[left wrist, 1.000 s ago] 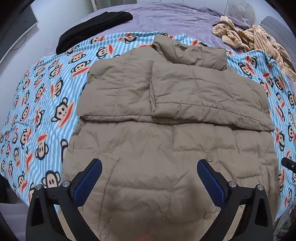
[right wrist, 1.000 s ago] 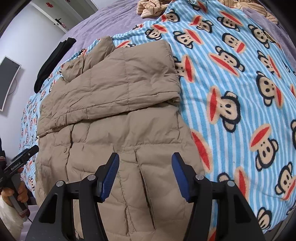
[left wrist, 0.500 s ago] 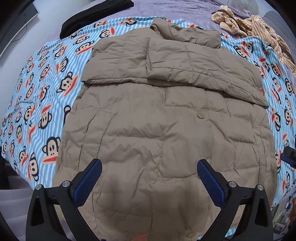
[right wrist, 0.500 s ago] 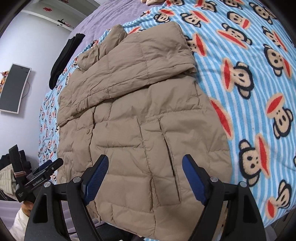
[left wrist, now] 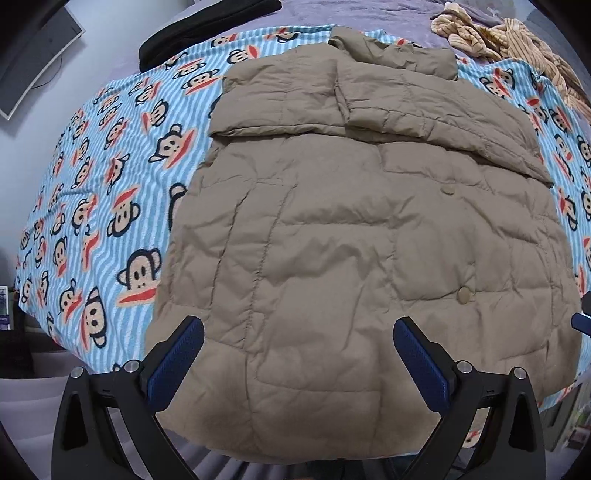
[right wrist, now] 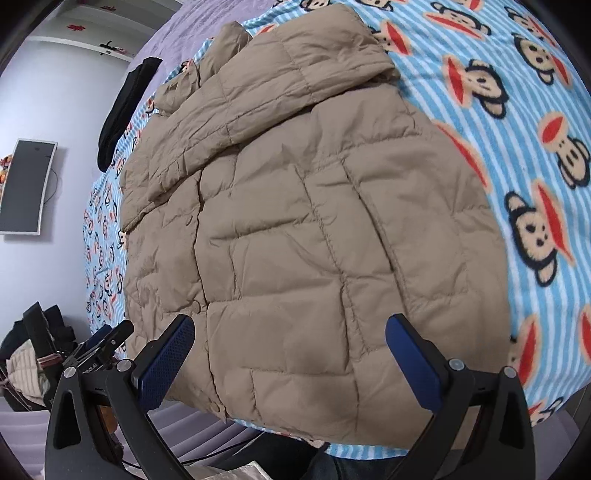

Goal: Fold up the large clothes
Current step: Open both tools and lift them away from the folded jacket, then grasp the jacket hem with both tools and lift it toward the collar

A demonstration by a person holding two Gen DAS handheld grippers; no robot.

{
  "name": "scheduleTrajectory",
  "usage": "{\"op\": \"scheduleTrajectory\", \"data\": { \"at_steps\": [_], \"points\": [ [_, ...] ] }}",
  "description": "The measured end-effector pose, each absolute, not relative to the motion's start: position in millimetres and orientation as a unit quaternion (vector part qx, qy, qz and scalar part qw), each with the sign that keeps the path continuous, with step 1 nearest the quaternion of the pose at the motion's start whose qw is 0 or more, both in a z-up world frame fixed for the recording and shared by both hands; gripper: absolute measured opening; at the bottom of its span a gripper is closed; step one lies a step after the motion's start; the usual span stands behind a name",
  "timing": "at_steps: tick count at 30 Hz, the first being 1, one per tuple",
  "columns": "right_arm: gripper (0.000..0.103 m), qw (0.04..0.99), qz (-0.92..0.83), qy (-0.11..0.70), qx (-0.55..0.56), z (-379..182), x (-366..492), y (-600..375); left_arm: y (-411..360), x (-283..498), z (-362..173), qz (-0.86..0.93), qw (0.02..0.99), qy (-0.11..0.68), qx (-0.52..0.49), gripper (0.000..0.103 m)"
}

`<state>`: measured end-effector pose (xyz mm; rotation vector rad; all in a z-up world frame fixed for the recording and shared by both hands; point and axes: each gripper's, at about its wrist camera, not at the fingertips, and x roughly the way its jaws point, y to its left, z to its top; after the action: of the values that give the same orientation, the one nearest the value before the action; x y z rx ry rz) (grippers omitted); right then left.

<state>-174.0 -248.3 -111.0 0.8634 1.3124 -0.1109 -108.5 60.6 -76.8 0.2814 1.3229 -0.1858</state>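
Place: a home bedroom, as I see it.
Bed: purple sheet (left wrist: pixel 369 9) under a monkey-print blanket (left wrist: pixel 110 184).
Wall: a curved screen (right wrist: pixel 26 188) hangs there.
Clutter: loose clothes (left wrist: pixel 517 40) on my bed.

The big brown coat (left wrist: pixel 354 240) covers the middle of the bed. The monkey blanket (left wrist: pixel 110 177) beside it is bare. Black clothes (left wrist: pixel 207 26) and a striped heap (left wrist: pixel 517 40) sit far back.

Pale wall (right wrist: pixel 74 110), mounted screen (right wrist: pixel 26 188)
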Motion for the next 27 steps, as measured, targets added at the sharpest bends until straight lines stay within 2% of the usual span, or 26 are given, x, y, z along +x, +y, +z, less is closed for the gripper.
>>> {"op": "scheduleTrajectory", "data": {
  "at_steps": [6,14,18,22,27],
  "points": [
    [0.103,0.689,-0.073,0.586,0.419,-120.4,-205.0,-225.2,93.4,-122.8,-92.0,-0.110,0.757,0.634,0.116,0.103],
    [0.102,0.647,-0.131,0.537,0.525,-134.7,-261.0,-227.4,125.0,-134.4,-92.7,-0.128,0.758,0.634,0.086,0.103],
    [0.095,0.636,-0.140,0.506,0.565,-139.5,-281.5,-229.5,160.5,-137.3,-96.5,-0.153,0.742,0.653,-0.003,0.103],
    [0.095,0.622,-0.146,0.480,0.601,-148.3,-301.7,-230.6,199.9,-144.1,-108.0,-0.164,0.719,0.670,-0.082,0.103],
    [0.095,0.602,-0.160,0.469,0.626,-163.1,-319.9,-229.0,228.1,-156.9,-128.2,-0.187,0.680,0.697,-0.133,0.103]
  ]
}}
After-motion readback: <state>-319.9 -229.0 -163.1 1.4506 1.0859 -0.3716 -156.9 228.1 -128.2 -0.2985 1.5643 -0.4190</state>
